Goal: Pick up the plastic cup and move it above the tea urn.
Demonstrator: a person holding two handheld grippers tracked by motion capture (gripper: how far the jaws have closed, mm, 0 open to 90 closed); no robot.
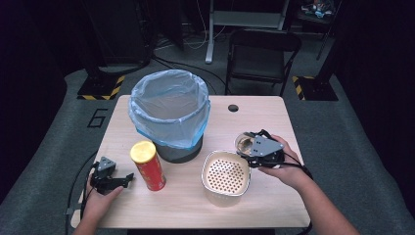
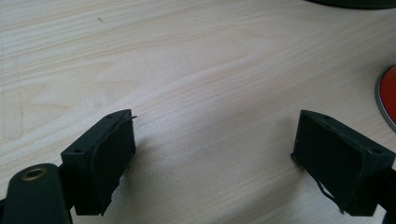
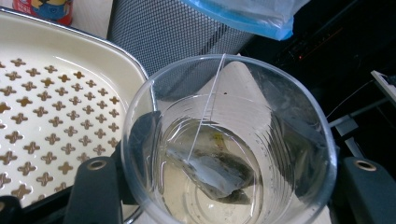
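The right hand-held gripper (image 1: 250, 147) is clamped on a clear plastic cup (image 3: 229, 144), its two black jaws pressing the cup's wall from opposite sides. The cup holds a wet tea bag (image 3: 212, 170) lying in a little pale liquid, with its thin white string (image 3: 208, 109) running up to the rim. In the high view the cup (image 1: 243, 142) sits at the right of the light wooden tabletop (image 1: 274, 115), just beside a cream perforated strainer bowl (image 1: 226, 175). Behind the bowl stands a dark mesh waste bin (image 1: 178, 152) lined with a pale blue plastic bag (image 1: 169, 105). The left hand-held gripper (image 1: 128, 177) rests low at the left of the tabletop with its jaws standing wide apart and nothing between them. It lies just beside an upright red cylindrical snack can with a yellow lid (image 1: 148, 166), whose red base edge (image 2: 387, 98) shows in the left gripper view.
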